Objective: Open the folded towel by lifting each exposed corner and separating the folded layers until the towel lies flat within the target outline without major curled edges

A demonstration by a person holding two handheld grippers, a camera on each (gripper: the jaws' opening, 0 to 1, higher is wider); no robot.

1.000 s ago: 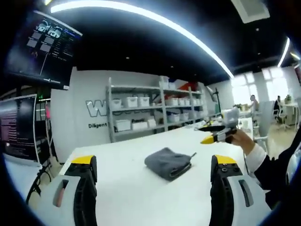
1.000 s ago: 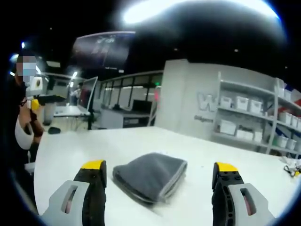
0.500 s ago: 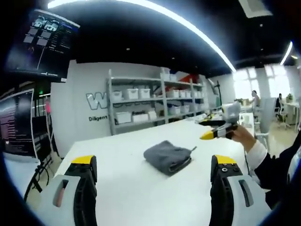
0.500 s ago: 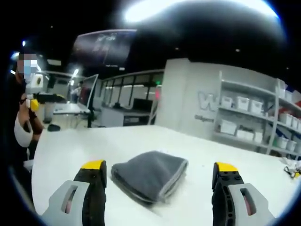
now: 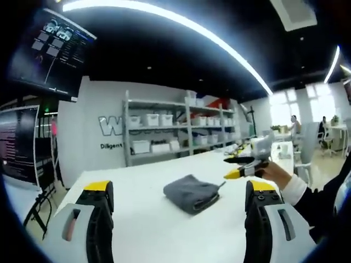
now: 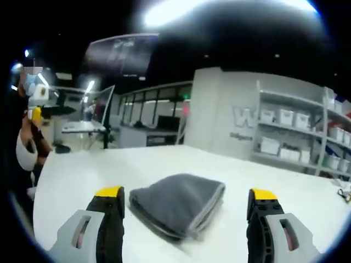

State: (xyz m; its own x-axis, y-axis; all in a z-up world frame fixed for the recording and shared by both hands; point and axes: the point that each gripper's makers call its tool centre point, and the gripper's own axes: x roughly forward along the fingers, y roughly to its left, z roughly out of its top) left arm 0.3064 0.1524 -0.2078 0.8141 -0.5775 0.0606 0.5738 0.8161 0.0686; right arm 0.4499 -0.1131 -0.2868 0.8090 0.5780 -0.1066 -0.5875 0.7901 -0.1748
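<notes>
A grey towel (image 5: 191,193) lies folded on the white table (image 5: 148,230), ahead of my left gripper (image 5: 180,193), whose jaws stand wide apart with nothing between them. In the right gripper view the same folded towel (image 6: 176,209) sits just beyond and between the spread jaws of my right gripper (image 6: 186,195), which is open and holds nothing. The right gripper (image 5: 241,166) also shows from the side in the left gripper view, held by a hand to the right of the towel. The left gripper (image 6: 39,114) appears at the far left of the right gripper view.
Shelves with white bins (image 5: 175,130) stand along the back wall. Monitors (image 5: 49,52) hang at the upper left. A person's sleeve (image 5: 315,200) is at the right. Small items (image 6: 344,193) lie at the table's far right end.
Both views shifted slightly with the hands. The right gripper has come a little closer to the towel, which looks larger in its view. The towel stays folded.
</notes>
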